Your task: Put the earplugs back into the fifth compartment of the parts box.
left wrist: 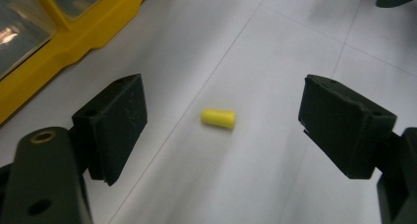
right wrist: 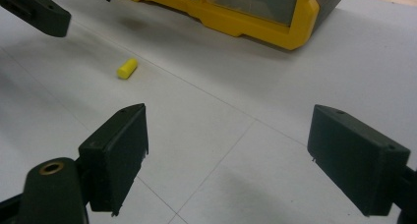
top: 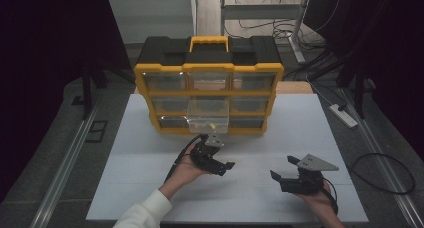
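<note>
In the high view, the contents of the clear drawers of the yellow and black organizer point(top: 208, 83) are hard to make out; one middle drawer point(top: 208, 116) stands pulled out with a small yellow item inside, too small to identify. The small yellow cylinder point(left wrist: 218, 119) is not resolved in the high view; it lies on its side on the white table point(top: 150, 153), between the jaws of the left gripper point(left wrist: 221, 130) in that gripper's own view, touching neither. The left gripper's jaws are spread wide and empty. The left hand point(top: 186, 172) holds that gripper just in front of the organizer, angled toward the right. The right gripper point(top: 287, 169) sits near the table's front right, jaws also wide apart and empty, pointing left toward the cylinder. The table surface is white board with thin seams. A grey floor, a power strip point(top: 343, 115) and loose cables surround it.
</note>
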{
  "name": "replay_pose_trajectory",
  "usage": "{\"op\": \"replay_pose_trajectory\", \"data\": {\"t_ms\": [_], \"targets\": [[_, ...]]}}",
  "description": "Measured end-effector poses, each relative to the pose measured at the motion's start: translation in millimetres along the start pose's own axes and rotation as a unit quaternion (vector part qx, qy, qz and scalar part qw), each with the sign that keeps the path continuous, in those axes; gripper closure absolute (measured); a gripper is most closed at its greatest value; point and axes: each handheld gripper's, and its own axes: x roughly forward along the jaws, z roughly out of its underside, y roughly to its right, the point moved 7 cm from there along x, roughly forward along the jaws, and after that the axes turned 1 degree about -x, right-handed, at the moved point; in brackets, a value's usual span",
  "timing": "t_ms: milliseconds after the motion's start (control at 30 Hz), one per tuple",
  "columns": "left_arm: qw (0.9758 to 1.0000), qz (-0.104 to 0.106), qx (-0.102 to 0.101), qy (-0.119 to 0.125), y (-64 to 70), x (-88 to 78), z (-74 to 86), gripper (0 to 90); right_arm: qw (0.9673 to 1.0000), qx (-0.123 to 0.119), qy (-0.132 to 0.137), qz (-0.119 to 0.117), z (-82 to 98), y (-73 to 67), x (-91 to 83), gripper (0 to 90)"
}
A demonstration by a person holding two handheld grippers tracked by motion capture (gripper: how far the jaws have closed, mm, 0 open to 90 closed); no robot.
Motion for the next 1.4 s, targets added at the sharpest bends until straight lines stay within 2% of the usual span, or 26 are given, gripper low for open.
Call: {"op": "replay_pose_trajectory", "data": {"t_ms": [133,200,567,600,700,767,1000,1133,1400], "targets": [[0.9999,0.001,-0.002,-0.011,-3.9,10.0,-0.6,18.5,1.0,0.0,0.0,-0.001,-0.1,-0.2,0.2,16.5],[0.9997,-0.005,-0.012,-0.019,-5.0,16.4,0.7,17.9,1.0,-0.001,0.0,-0.002,0.0,-0.5,0.3,16.5],[0.9989,0.003,0.004,-0.047,-4.4,36.6,5.6,17.8,1.0,-0.001,0.0,-0.001,-0.1,-0.7,0.0,16.5],[0.9982,0.001,0.012,-0.059,-5.9,39.5,7.7,17.7,1.0,-0.002,0.0,-0.001,0.0,-0.7,0.1,16.5],[0.9979,0.001,0.012,-0.064,-6.4,42.4,9.5,18.3,1.0,-0.001,-0.003,0.0,0.4,-0.4,0.5,16.5],[0.9976,0.005,0.017,-0.067,-5.7,43.5,10.2,22.2,1.0,0.0,-0.004,0.001,0.6,-0.2,0.5,16.5],[0.9962,-0.008,0.046,-0.073,-2.6,44.2,10.4,32.6,1.0,0.0,-0.003,0.001,0.4,0.1,0.5,16.5],[0.9955,-0.001,0.055,-0.078,0.9,45.2,11.0,44.1,1.0,0.001,-0.003,0.002,0.5,0.2,0.6,16.5],[0.9956,0.004,0.049,-0.08,0.3,46.0,11.7,50.7,1.0,0.001,-0.003,0.001,0.3,0.3,0.4,16.5]]}}
